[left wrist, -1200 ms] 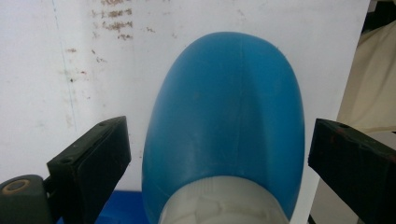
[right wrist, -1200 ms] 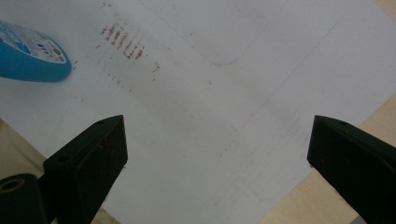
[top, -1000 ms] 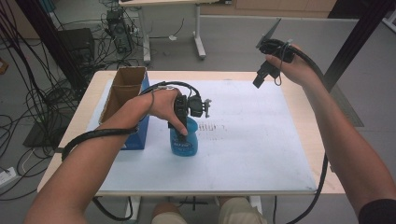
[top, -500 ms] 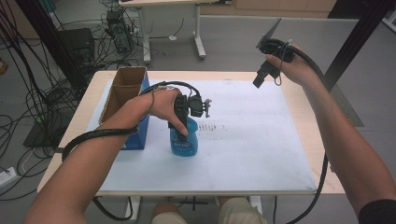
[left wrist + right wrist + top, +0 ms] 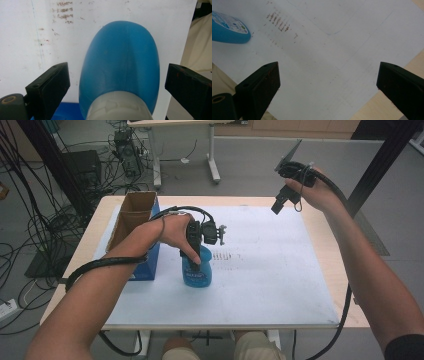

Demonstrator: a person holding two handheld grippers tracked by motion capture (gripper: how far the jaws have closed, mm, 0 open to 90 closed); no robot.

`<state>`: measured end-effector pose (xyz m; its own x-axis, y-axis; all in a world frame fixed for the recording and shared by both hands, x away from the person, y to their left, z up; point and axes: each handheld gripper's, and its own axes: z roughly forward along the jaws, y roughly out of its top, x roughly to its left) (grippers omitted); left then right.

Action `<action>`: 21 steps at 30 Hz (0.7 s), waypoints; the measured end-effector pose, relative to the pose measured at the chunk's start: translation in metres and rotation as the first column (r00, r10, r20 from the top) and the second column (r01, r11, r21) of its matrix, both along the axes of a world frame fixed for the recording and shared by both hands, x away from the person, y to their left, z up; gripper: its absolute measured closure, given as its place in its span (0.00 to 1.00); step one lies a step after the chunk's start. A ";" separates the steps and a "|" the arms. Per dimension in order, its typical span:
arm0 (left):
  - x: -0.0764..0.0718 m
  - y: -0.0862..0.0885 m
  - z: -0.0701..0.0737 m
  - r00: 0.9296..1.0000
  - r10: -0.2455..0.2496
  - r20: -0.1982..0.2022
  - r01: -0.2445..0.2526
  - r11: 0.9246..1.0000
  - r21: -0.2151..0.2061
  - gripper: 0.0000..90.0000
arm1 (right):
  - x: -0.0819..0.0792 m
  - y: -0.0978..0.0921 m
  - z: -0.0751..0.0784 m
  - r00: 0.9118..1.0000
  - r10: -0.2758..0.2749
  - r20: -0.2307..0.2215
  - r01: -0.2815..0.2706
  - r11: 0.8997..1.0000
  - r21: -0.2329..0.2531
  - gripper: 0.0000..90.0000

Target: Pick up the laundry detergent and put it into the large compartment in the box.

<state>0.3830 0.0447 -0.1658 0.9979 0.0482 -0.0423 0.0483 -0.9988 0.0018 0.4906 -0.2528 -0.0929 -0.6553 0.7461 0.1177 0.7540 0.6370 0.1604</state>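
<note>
A blue plastic bottle [image 5: 197,270] with a grey cap stands upright on the white sheet [image 5: 280,270], left of centre. My left gripper [image 5: 196,255] hangs right over its top, pointing down. In the left gripper view the bottle [image 5: 120,67] sits between the two wide-apart jaws, and neither pad touches it. My right gripper [image 5: 278,206] is held high above the table's far right corner, open and holding nothing. In the right gripper view the bottle's labelled base [image 5: 228,28] lies at the upper left, far below the open jaws.
An open cardboard box [image 5: 131,220] with a blue side stands at the left edge of the wooden table [image 5: 330,255]. Brown smudge marks [image 5: 225,256] dot the sheet beside the bottle. Cables and desk legs lie on the floor beyond.
</note>
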 end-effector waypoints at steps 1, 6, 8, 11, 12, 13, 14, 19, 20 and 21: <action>0.000 0.000 0.000 1.000 0.001 0.001 -0.001 1.000 0.001 0.07 | 0.000 0.000 0.000 1.000 0.000 0.000 0.000 1.000 0.000 0.06; -0.001 0.001 -0.001 1.000 0.003 0.001 -0.003 1.000 0.001 0.07 | 0.000 -0.001 0.000 1.000 0.002 0.001 -0.002 1.000 0.000 0.06; -0.001 0.001 -0.001 1.000 0.001 0.002 -0.001 1.000 0.000 0.07 | 0.000 -0.001 0.000 1.000 -0.002 0.000 0.002 1.000 0.004 0.06; -0.001 0.000 -0.001 1.000 -0.001 0.003 0.001 1.000 0.003 0.07 | 0.000 -0.001 0.000 1.000 -0.003 0.001 0.003 1.000 0.005 0.06; -0.001 0.000 -0.001 1.000 -0.001 0.003 0.001 1.000 0.002 0.07 | 0.000 0.000 0.000 1.000 -0.001 0.000 0.001 1.000 0.004 0.06; -0.001 0.001 -0.001 1.000 0.001 0.004 -0.001 1.000 -0.002 0.07 | 0.001 0.000 0.000 1.000 -0.001 -0.001 0.001 1.000 0.003 0.06; -0.001 0.002 0.000 1.000 0.000 0.005 0.000 1.000 -0.003 0.07 | 0.001 0.000 -0.001 1.000 0.003 -0.001 -0.003 1.000 0.000 0.06; 0.000 0.002 -0.001 1.000 0.001 0.001 -0.001 1.000 -0.003 0.07 | 0.002 0.001 -0.001 1.000 0.004 -0.001 -0.004 1.000 -0.001 0.06; 0.000 0.001 -0.001 1.000 0.001 0.000 -0.001 1.000 0.000 0.07 | 0.002 0.001 -0.001 1.000 -0.001 -0.002 0.001 1.000 0.002 0.06; 0.000 0.001 -0.001 1.000 0.000 0.001 0.000 1.000 0.000 0.07 | 0.002 0.002 -0.001 1.000 0.000 -0.002 0.000 1.000 0.002 0.06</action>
<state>0.3830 0.0461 -0.1666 0.9980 0.0481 -0.0417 0.0482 -0.9988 0.0018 0.4922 -0.2512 -0.0941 -0.6551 0.7459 0.1201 0.7543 0.6367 0.1600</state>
